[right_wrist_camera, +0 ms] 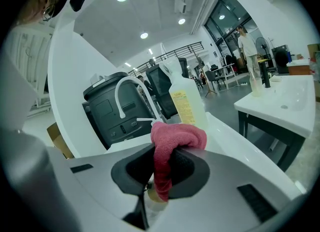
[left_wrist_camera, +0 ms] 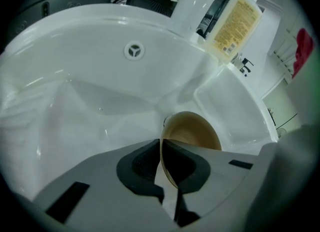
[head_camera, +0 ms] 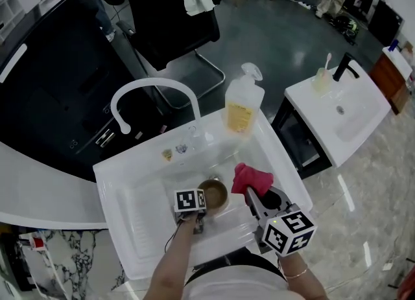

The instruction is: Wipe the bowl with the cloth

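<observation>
- Head view: one white sink (head_camera: pixel 130 185) held one brown bowl (head_camera: pixel 215 194). One curved tap (head_camera: pixel 153 87) and one soap bottle (head_camera: pixel 244 105) stood along its back edge.
- The left claw (head_camera: pixel 201 207) was clenched on the bowl's near rim. Only the left gripper view showed that rim pinched between the dark pads (left_wrist_camera: pixel 142 163).
- The right claw (head_camera: pixel 250 192) grasped one red cloth (head_camera: pixel 251 178), just beside the bowl. Only the right gripper view showed the cloth bunched over and hanging between the jaws.
- Only the head view showed both claws together, and a second basin (head_camera: pixel 337 107) well apart.
</observation>
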`<state>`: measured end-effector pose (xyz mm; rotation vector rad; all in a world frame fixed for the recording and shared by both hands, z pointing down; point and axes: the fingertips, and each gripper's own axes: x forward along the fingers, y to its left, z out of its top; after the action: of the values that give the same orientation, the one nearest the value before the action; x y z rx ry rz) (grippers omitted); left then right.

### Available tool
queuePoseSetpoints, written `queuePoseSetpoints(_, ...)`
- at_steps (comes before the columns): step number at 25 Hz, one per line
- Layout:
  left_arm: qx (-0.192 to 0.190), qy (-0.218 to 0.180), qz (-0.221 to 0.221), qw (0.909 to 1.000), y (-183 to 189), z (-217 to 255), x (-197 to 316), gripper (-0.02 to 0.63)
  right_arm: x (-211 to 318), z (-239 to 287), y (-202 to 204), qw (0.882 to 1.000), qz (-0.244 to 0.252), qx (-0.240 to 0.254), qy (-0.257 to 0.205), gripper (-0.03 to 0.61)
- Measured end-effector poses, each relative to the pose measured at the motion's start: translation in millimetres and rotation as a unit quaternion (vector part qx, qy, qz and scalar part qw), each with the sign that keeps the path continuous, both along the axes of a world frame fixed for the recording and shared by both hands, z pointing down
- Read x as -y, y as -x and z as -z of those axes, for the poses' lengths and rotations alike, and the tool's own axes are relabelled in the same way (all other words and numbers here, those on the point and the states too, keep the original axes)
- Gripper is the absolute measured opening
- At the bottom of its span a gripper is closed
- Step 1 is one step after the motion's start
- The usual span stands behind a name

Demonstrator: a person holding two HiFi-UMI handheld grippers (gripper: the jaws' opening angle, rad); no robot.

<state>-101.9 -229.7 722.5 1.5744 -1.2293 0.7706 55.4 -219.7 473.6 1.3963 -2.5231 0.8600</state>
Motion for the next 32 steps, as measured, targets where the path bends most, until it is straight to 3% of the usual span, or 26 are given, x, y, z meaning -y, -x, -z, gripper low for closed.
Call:
queuePoseSetpoints(7, -0.02, -0.105, 0.007, 0.9942, -3.2, 81.9, 18.3, 0.031, -5.7, 11.6, 20.1, 1.0, 0.02, 0.007, -0.017, 0.055)
queuePoseSetpoints(18, 0.017, -0.254, -0.004, 0.967, 13.0, 210.1, 9.1, 0.028, -23.8, 58.6, 66.4, 0.991, 0.088, 0.006, -0.101, 0.055)
queuePoseSetpoints(23, 0.033, -0.302, -0.006, 0.9527, 16.7, 250.8, 0.0, 0.028, -37.6, 74.0, 97.4, 0.982, 0.142, 0.0, -0.125, 0.056)
queuePoseSetpoints(32, 0.097, -0.347, -0.029, 0.9324, 19.0, 288.1, -18.3, 0.028, -41.8, 71.8, 129.2, 0.97, 0.168, -0.09, -0.148, 0.055)
